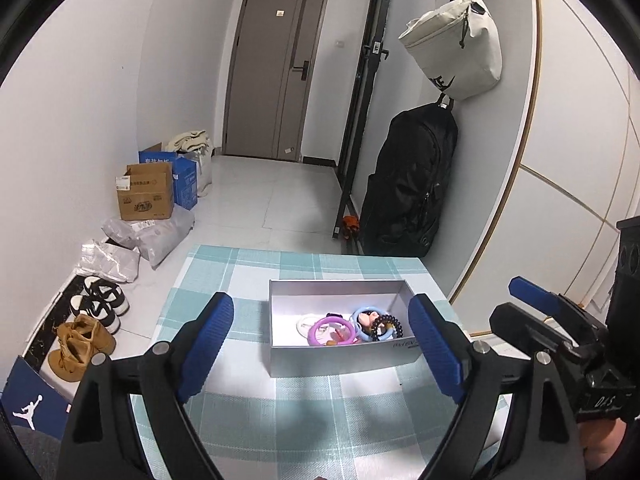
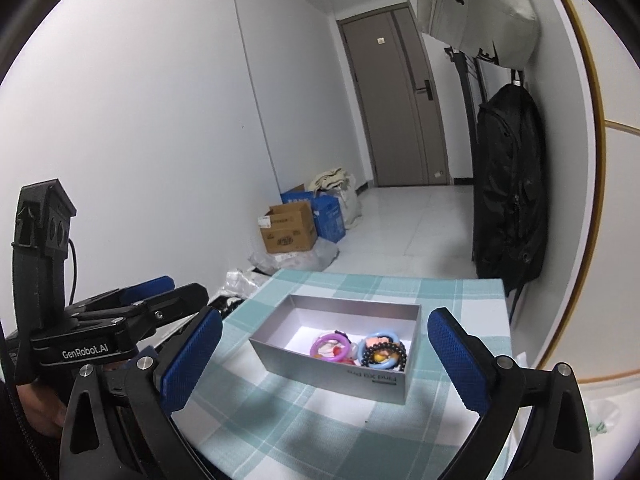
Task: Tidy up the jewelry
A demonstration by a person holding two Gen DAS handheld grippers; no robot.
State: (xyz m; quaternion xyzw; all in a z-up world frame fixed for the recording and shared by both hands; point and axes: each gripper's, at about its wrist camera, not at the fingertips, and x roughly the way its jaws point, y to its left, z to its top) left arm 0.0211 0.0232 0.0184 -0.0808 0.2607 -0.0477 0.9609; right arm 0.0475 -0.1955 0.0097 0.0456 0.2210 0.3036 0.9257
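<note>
Checked tablecloth (image 1: 248, 400), grey box (image 1: 344, 356) lengthwise across.

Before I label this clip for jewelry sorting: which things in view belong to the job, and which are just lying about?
Job:
grey box on the checked tablecloth
purple bangle
light blue bangle
dark bead bracelet
left gripper and right gripper, both open

Lying about:
cardboard box
shoes
black backpack
white bag

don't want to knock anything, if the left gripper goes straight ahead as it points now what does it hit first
Probably the near wall of the grey box, which lies between the open fingers of the left gripper, ahead on the checked tablecloth. Depth is unclear; held high, it might pass over the rim toward the bracelets.
</note>
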